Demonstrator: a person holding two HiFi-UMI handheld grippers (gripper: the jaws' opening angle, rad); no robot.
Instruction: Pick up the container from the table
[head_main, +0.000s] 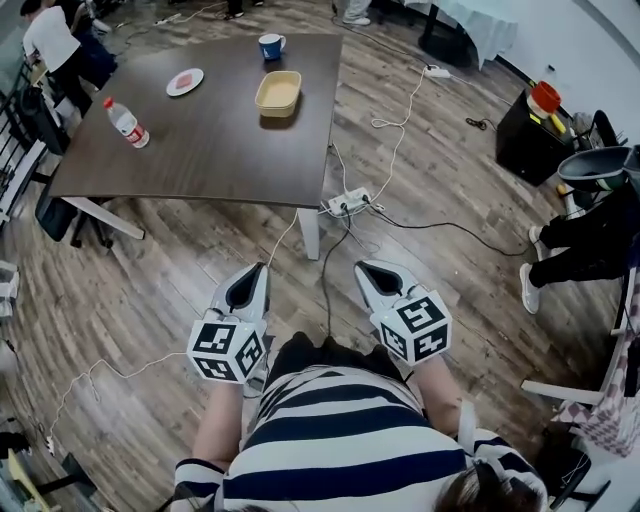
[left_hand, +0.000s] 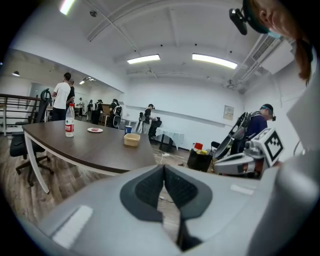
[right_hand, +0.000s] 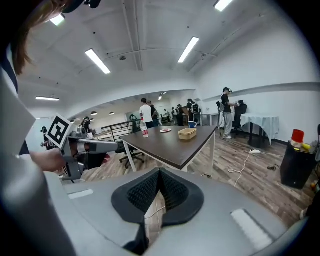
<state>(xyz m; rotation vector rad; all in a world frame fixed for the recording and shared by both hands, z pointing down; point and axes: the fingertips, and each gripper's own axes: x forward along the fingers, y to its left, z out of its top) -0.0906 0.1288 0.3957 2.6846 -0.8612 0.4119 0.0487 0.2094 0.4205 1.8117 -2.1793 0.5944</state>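
a: where is the container (head_main: 278, 92) sitting?

b: it is sitting open side up on the dark tabletop (head_main: 210, 150), toward the far end and near the right edge. a blue mug (head_main: 271, 46) is standing just behind it, a small plate (head_main: 185, 82) is lying to its left, and a water bottle (head_main: 127, 123) is standing upright nearer the left edge.

a: and where are the grippers hanging?

b: the left gripper (head_main: 258, 272) and the right gripper (head_main: 366, 270) are hovering side by side over the wooden floor (head_main: 150, 280), just in front of the person's striped shirt (head_main: 340, 430). both are pointing toward the tabletop and staying well apart from it. a white power strip (head_main: 347, 203) is lying on the floor between them and the table leg.

a: what are the fingers doing?

b: the left fingers (left_hand: 150, 189) are pressing together at the tips, holding nothing. the right fingers (right_hand: 145, 192) are meeting the same way, tip to tip and empty. in both gripper views the container is showing far off on the tabletop, beyond the closed tips.
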